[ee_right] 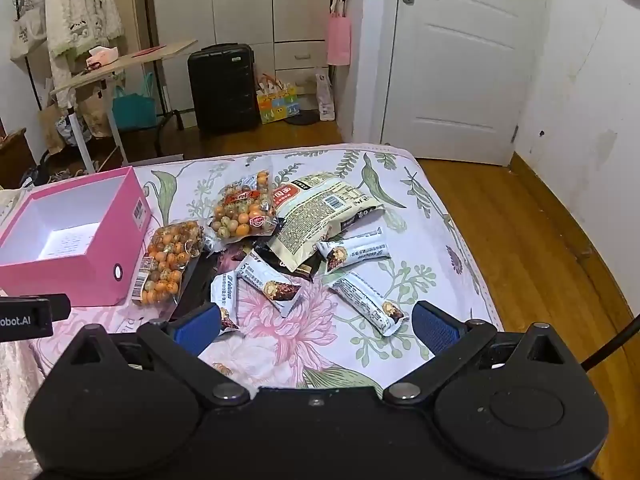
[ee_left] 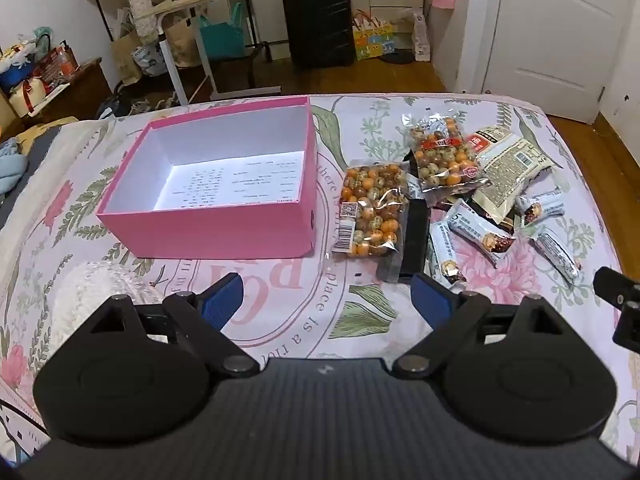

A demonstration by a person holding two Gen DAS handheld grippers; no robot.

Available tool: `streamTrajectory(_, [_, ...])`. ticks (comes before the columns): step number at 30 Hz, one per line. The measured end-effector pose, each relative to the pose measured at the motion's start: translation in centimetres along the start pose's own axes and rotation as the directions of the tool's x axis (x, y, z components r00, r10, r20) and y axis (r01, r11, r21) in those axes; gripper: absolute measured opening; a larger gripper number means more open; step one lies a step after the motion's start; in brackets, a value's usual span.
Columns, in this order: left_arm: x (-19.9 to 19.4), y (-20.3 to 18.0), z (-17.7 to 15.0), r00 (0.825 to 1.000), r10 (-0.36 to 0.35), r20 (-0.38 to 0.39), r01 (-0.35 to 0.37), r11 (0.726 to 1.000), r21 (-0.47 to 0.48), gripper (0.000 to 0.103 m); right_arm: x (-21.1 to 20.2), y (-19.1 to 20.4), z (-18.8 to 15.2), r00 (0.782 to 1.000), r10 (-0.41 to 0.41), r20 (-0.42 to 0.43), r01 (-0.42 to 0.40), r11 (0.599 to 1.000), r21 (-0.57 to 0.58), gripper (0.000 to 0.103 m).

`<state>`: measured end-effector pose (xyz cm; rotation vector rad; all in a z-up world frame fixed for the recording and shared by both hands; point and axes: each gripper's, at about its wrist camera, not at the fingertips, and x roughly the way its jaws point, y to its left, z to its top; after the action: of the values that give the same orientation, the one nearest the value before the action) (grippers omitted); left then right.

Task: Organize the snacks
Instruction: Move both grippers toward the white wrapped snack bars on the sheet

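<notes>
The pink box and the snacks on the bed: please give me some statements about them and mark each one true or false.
1. The pink box holds no snacks. True.
2. The left tool grips a snack bar. False: its jaws stand open with nothing between them.
3. Two clear bags of orange balls lie between the box and the snack bars. True.
4. The right tool is shut. False: it is open above the bedsheet.
</notes>
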<state>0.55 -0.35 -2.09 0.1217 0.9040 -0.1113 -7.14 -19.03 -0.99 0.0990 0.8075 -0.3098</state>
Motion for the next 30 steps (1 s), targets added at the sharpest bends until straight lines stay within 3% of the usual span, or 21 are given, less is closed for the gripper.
streamTrajectory(21, [0.0, -0.1, -0.4, 0.999, -0.027, -0.018, 0.027, 0.999, -0.021, 0.09, 0.4, -0.2, -0.4, 0.999, 0.033, -0.006, -0.033, 0.999, 0.009, 0.103])
streamTrajectory(27, [1.0, -0.1, 0.0, 0.996, -0.073, -0.046, 0.07, 0.995, -0.072, 0.088, 0.4, -0.4, -0.3, 0.993, 0.082, 0.079, -0.078, 0.995, -0.061, 0.103])
streamTrajectory(30, [1.9, -0.6, 0.5, 0.997, -0.07, -0.028, 0.068, 0.995, -0.073, 0.088, 0.8, -0.9, 0.0, 0.97, 0.137, 0.199, -0.114, 0.985, -0.127, 0.102])
